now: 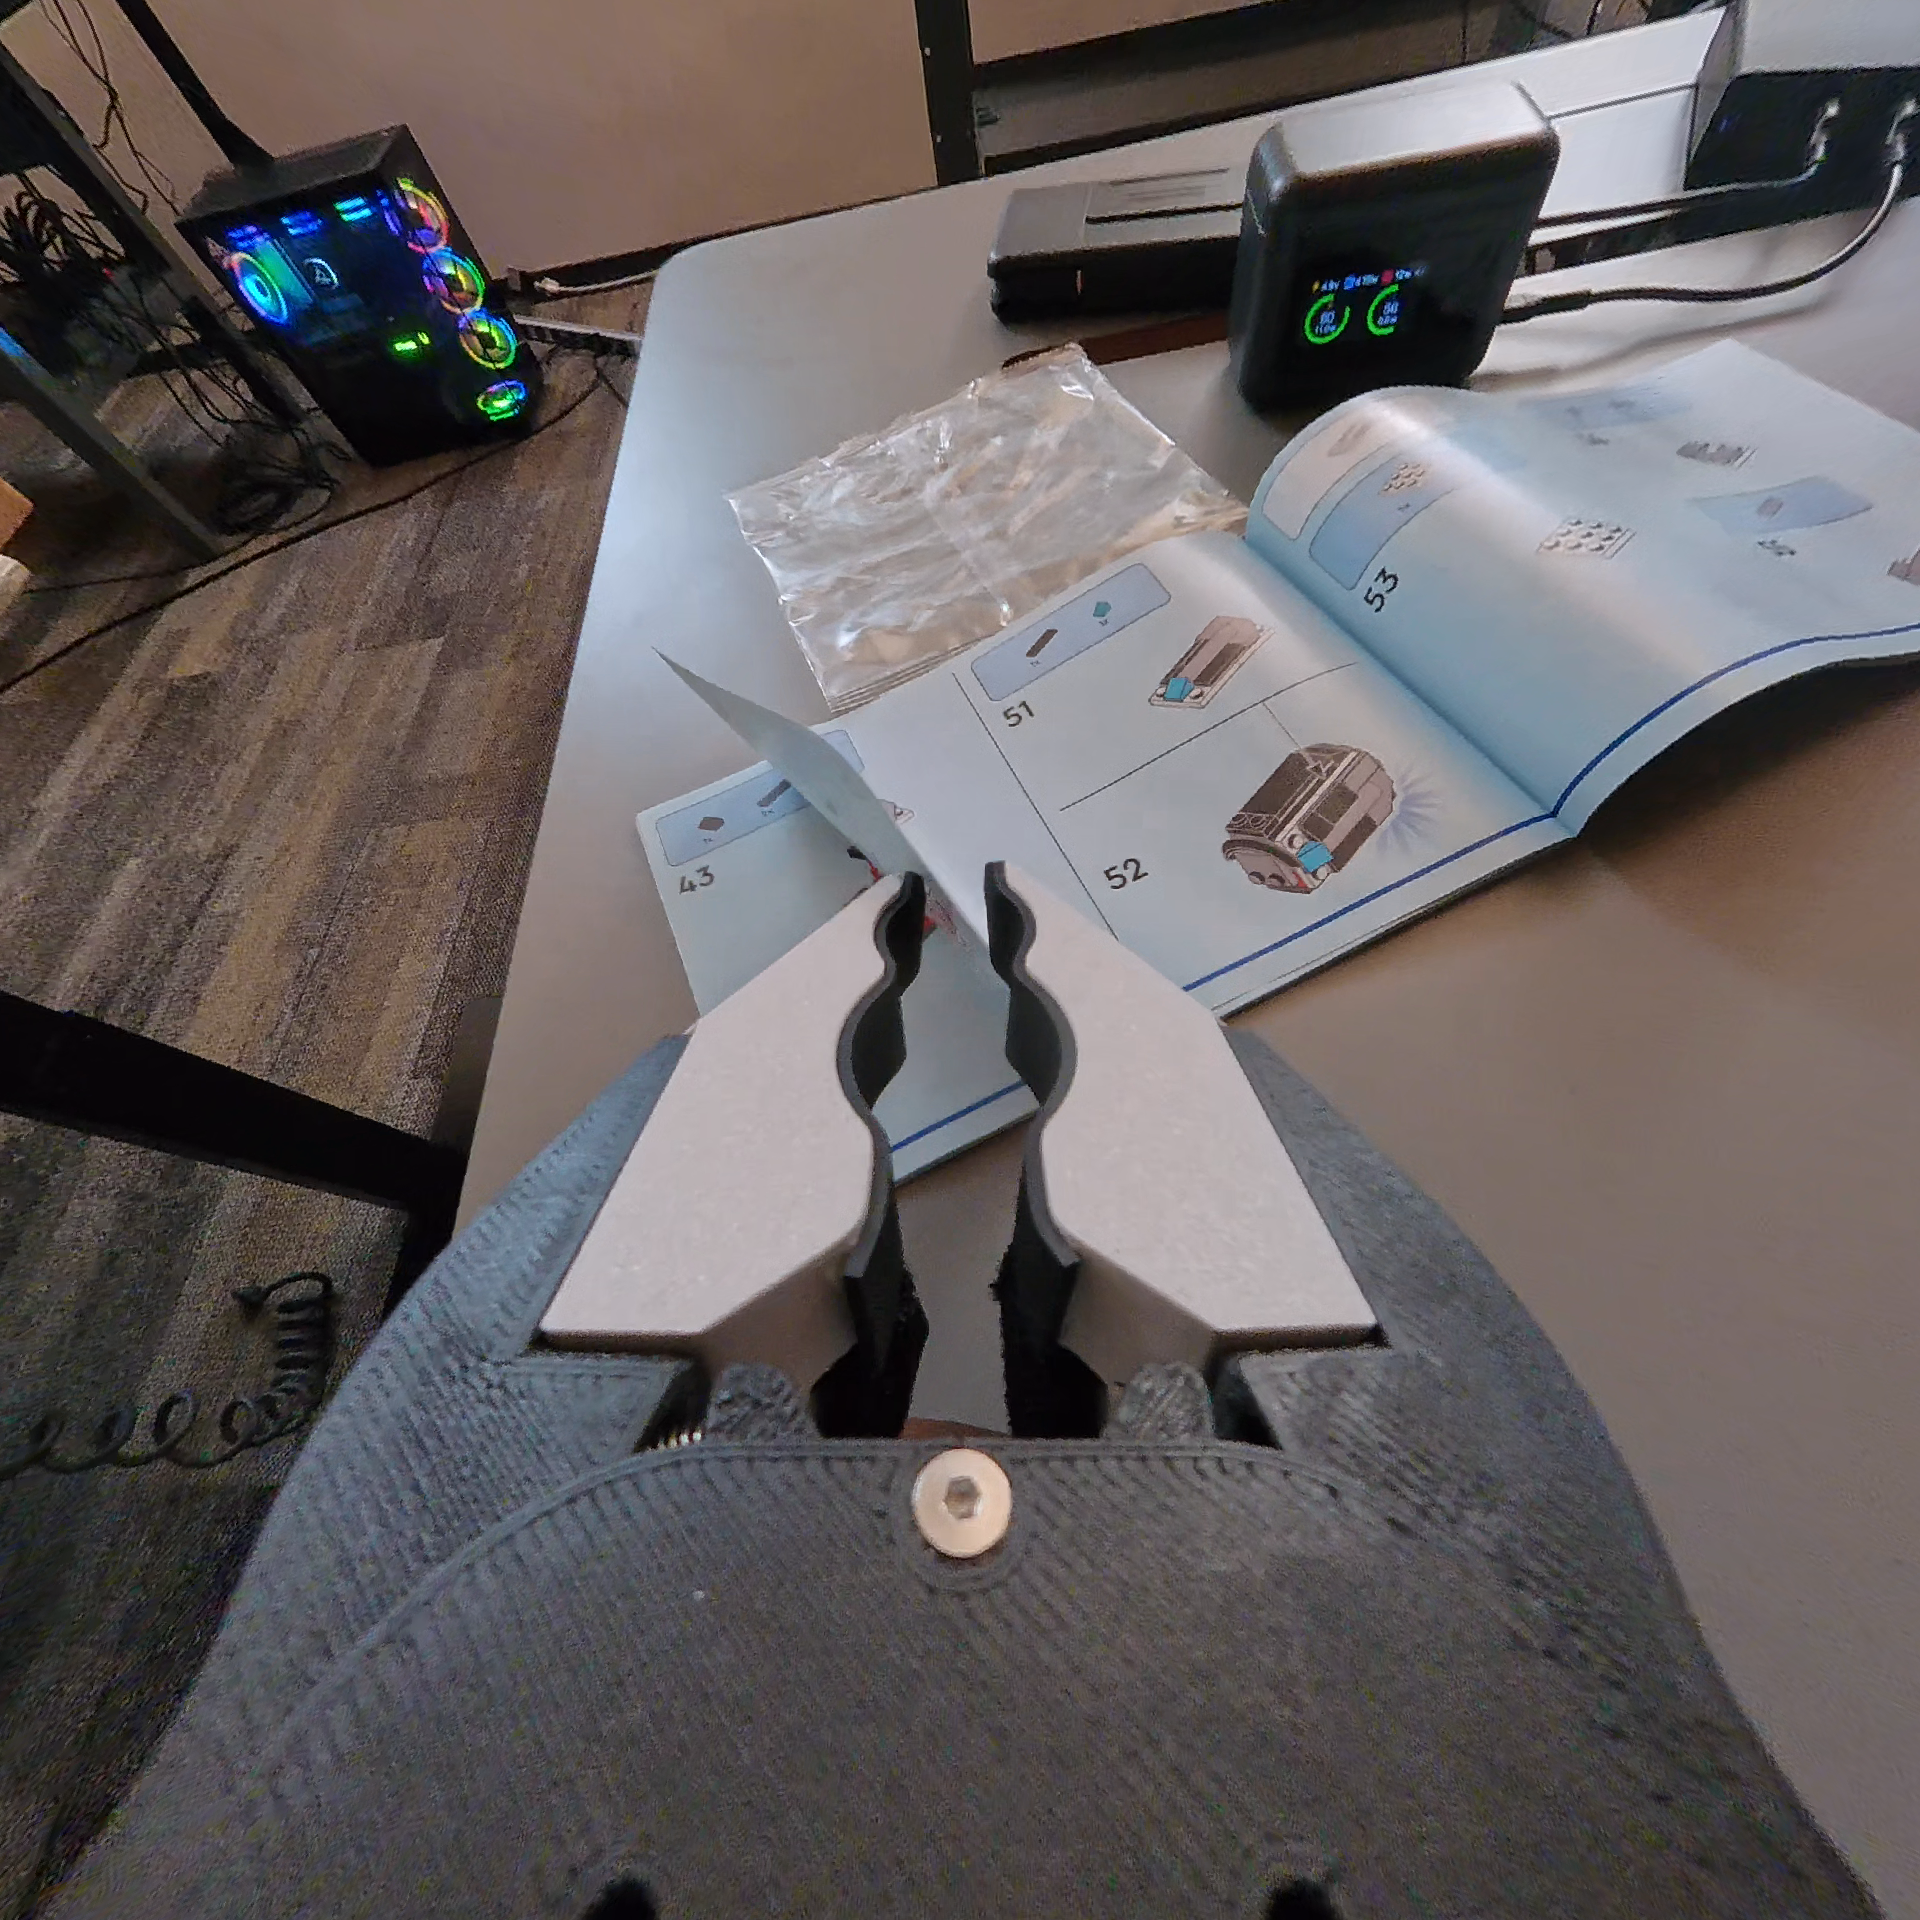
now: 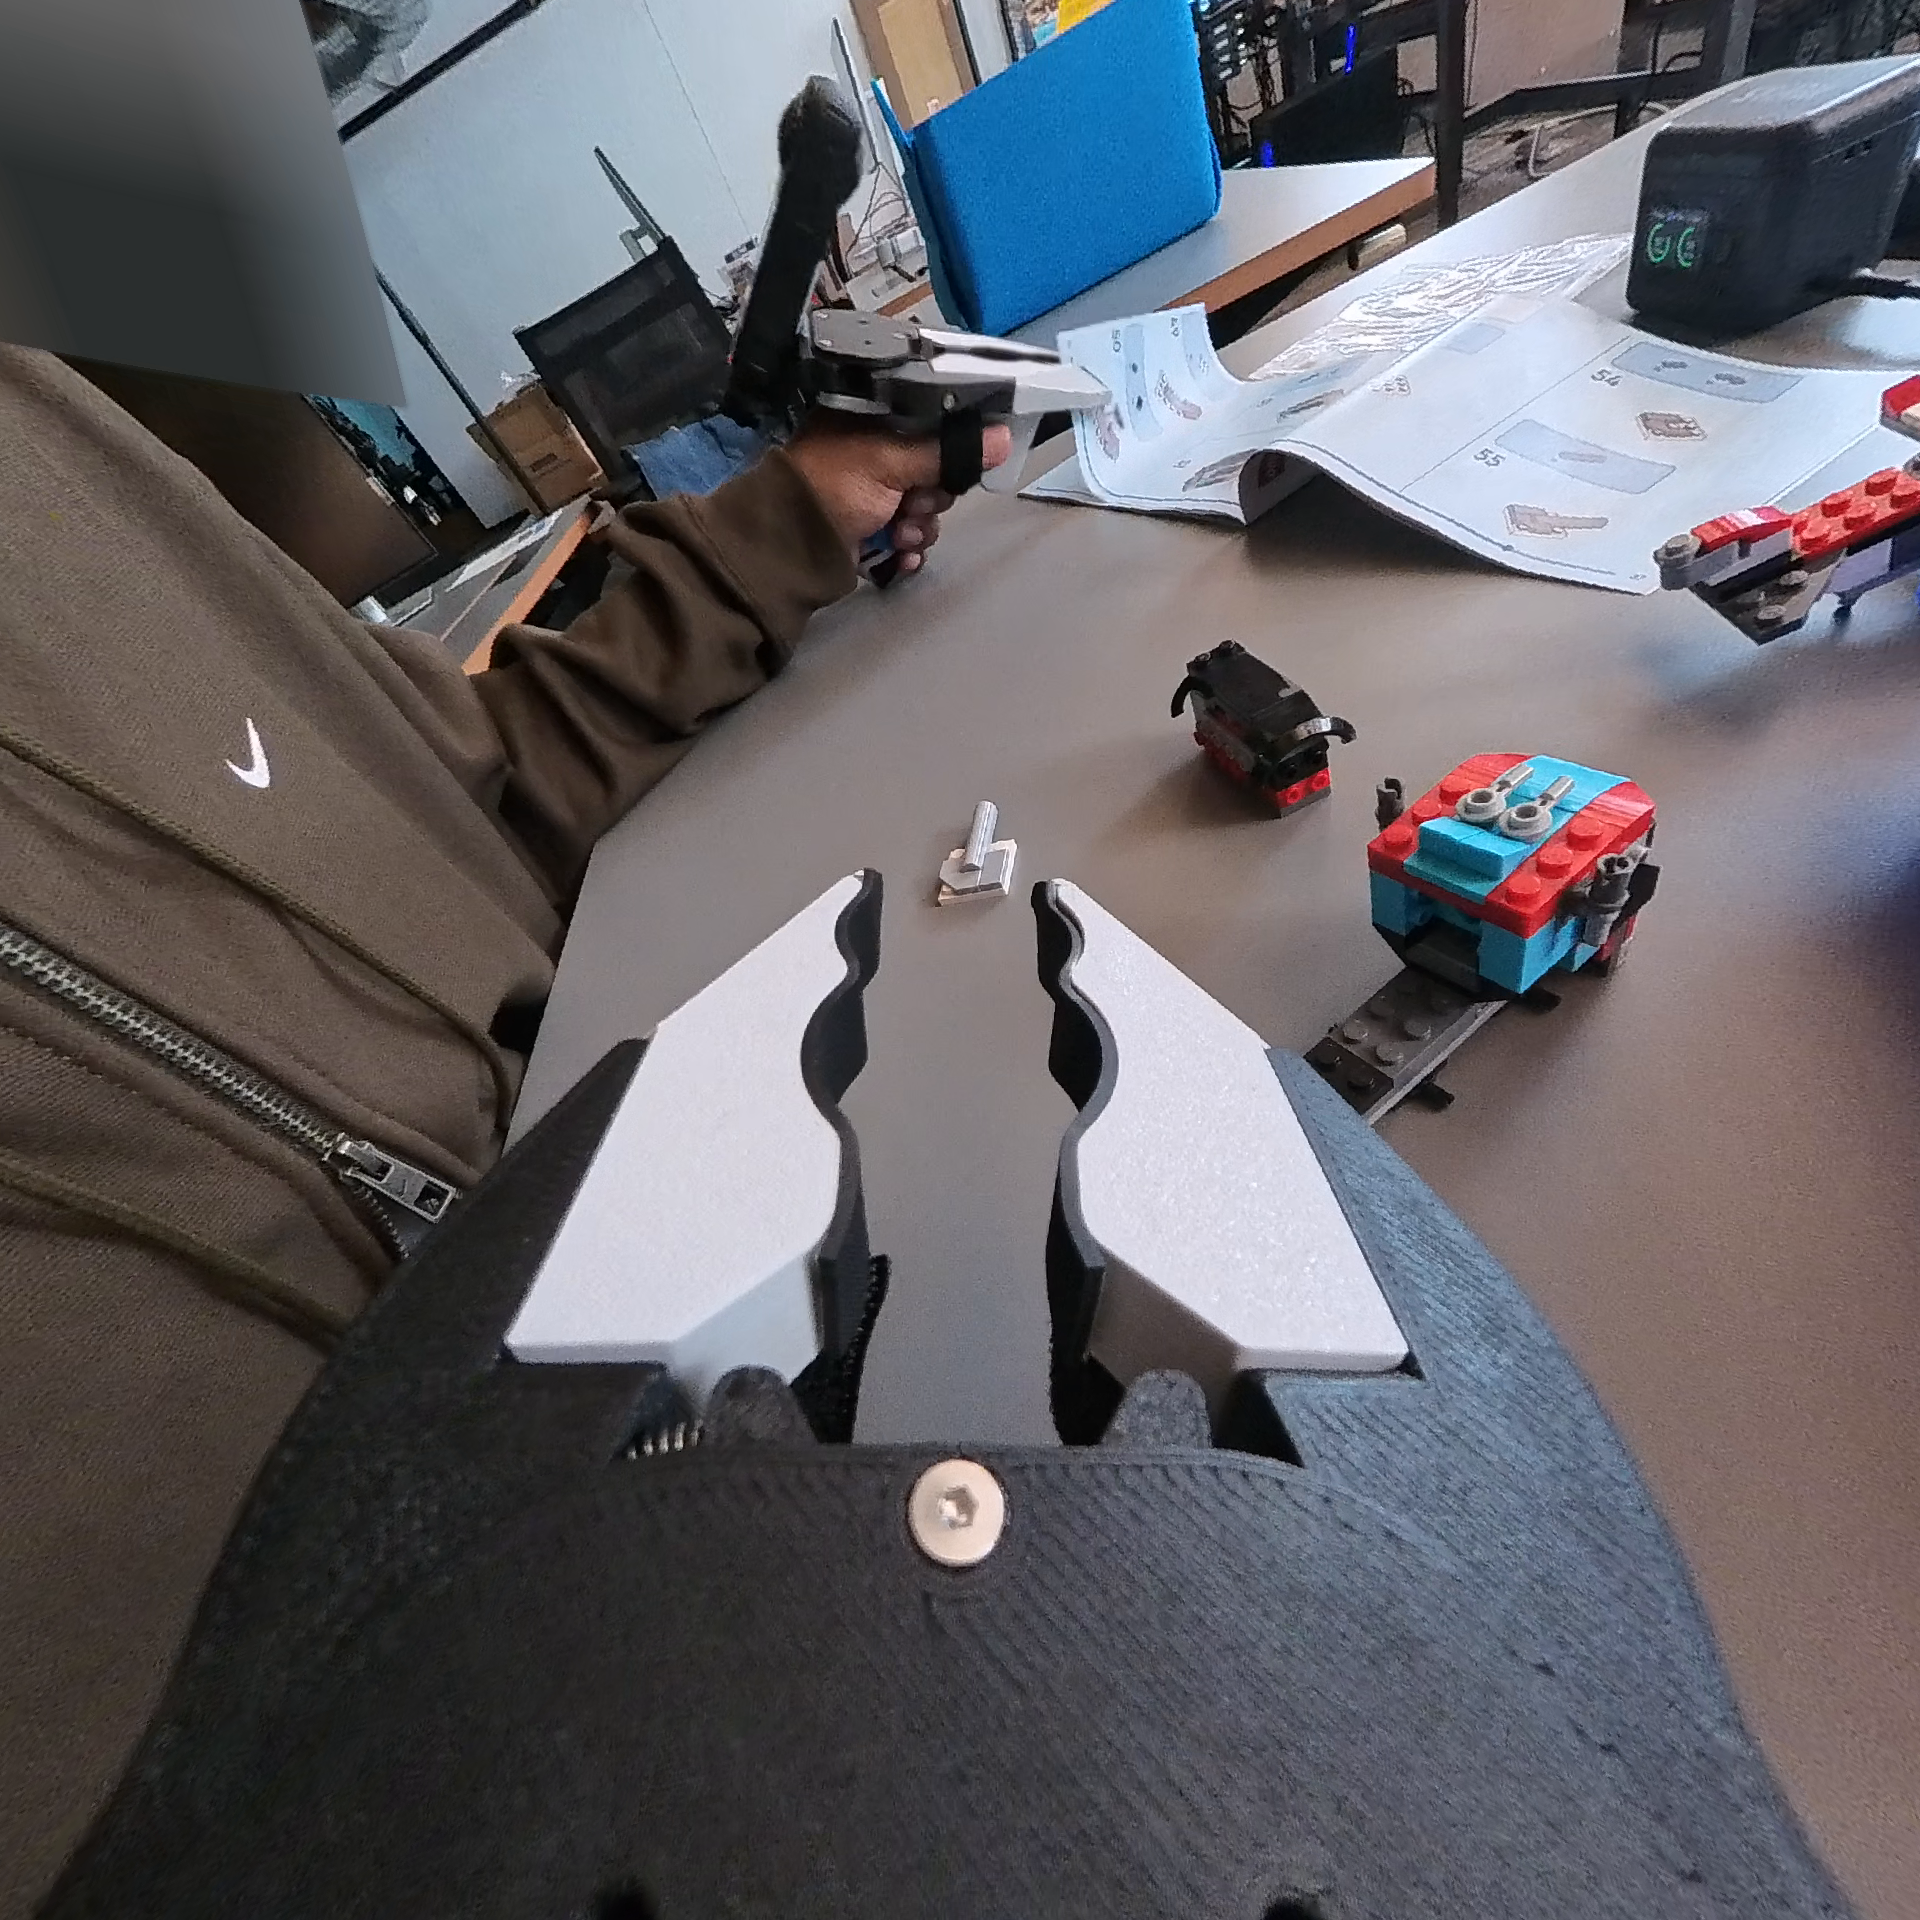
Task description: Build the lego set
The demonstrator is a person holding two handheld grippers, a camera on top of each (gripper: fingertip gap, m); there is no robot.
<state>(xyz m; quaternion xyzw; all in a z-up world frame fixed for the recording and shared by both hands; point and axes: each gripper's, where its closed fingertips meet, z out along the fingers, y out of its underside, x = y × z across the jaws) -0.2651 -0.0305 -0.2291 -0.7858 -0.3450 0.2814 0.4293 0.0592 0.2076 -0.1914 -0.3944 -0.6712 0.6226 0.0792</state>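
Left gripper (image 1: 951,883) up close, fingers slightly spread around a lifted page (image 1: 790,758) of the booklet (image 1: 1299,727), not pinching it; right gripper (image 2: 956,894) spread wide, bare, just short of a small grey brick piece (image 2: 977,862) on the table (image 2: 1039,644), brick models (image 2: 1512,873) rightward

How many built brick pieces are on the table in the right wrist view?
4: small grey piece just beyond the right tongs, black one, red-and-blue one, red one at the right edge. Others may lie outside the frame.
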